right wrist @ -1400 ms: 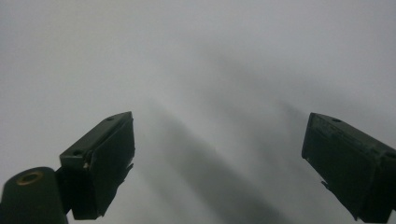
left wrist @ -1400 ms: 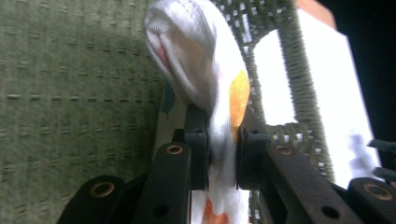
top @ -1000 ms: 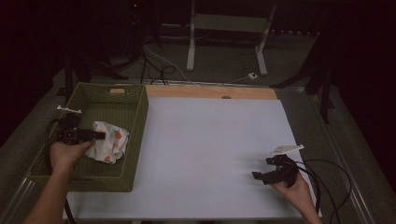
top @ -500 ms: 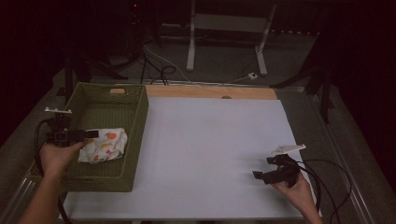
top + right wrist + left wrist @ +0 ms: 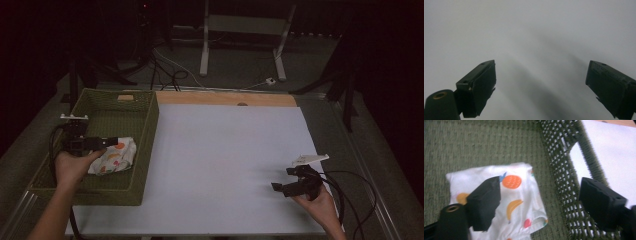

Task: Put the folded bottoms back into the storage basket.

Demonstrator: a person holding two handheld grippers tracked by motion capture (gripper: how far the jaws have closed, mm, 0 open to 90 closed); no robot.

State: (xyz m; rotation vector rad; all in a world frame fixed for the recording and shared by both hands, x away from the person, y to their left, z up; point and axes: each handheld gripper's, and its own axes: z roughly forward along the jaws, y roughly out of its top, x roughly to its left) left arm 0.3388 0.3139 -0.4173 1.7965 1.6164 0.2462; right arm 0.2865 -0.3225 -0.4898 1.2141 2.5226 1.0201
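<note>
Folded fruit-print cloth (image 5: 506, 195) lies flat on floor of green woven basket (image 5: 145, 125), at table's 9 o'clock; judged light, soft, floppy; pinch folded edge. Left gripper (image 5: 539, 202) just opened, spread above cloth, nothing pinched; right gripper (image 5: 541, 87) spread over white table (image 5: 225, 150), 4 o'clock.

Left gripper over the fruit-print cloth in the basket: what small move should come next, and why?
Probably lift the left gripper up and out of the green basket. Its jaws have just been opening and now stand wide apart, nothing pinched between them, while the fruit-print cloth lies loose on the basket floor, apparently released.
</note>
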